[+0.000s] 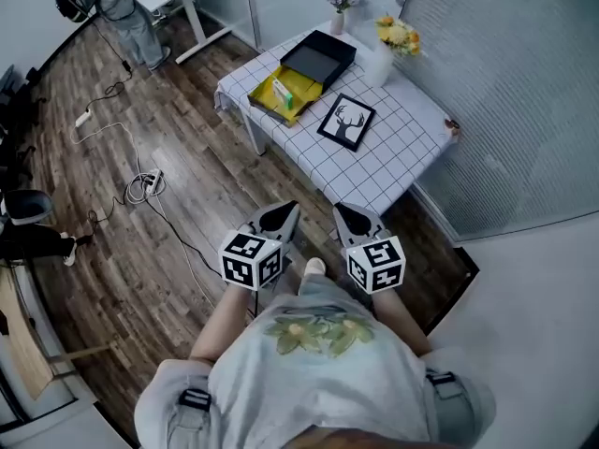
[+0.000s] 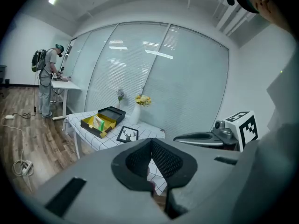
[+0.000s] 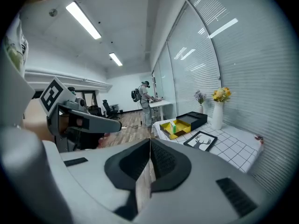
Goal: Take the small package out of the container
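- The person's shirt front (image 1: 318, 330) fills the bottom of the head view. Both tools are held close in front of it, probably a carrying pose while the table is out of reach.
- The left gripper (image 1: 281, 219) and right gripper (image 1: 357, 219) each have jaws pressed together on nothing.
- The small package (image 1: 281, 92), green and white, stands inside the yellow container (image 1: 305, 82) on the checked table (image 1: 393, 152), well apart from both grippers.
- The black lid (image 1: 318, 59) lies just beside the container, so the package looks free to grasp from above.
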A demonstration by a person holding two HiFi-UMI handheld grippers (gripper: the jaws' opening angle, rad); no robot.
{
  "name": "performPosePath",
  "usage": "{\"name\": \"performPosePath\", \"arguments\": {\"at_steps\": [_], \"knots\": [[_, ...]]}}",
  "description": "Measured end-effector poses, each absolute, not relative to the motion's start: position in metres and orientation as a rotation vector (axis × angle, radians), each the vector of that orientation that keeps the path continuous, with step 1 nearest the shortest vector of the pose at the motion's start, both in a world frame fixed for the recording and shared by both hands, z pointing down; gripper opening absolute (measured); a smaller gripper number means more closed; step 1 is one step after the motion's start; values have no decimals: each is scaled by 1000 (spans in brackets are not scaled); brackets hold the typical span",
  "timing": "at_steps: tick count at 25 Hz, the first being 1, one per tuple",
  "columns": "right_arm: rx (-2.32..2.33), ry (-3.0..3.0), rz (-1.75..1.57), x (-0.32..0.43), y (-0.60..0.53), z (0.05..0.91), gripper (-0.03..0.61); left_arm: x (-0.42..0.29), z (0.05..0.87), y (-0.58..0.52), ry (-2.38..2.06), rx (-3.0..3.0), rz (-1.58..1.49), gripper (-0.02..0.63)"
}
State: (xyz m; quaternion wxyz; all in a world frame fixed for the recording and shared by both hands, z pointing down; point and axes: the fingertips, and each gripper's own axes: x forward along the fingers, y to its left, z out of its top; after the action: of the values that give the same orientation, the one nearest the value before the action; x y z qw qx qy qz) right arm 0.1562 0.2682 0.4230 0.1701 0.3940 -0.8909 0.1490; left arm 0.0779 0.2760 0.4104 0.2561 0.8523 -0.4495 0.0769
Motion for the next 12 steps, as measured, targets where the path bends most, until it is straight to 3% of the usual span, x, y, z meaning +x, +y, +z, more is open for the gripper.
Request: {"name": "performPosePath", "arguments": {"at_steps": [12], "knots": [[1113, -2598, 367, 169, 235, 413, 11, 84, 408, 236, -1296, 2304, 203, 7]]}}
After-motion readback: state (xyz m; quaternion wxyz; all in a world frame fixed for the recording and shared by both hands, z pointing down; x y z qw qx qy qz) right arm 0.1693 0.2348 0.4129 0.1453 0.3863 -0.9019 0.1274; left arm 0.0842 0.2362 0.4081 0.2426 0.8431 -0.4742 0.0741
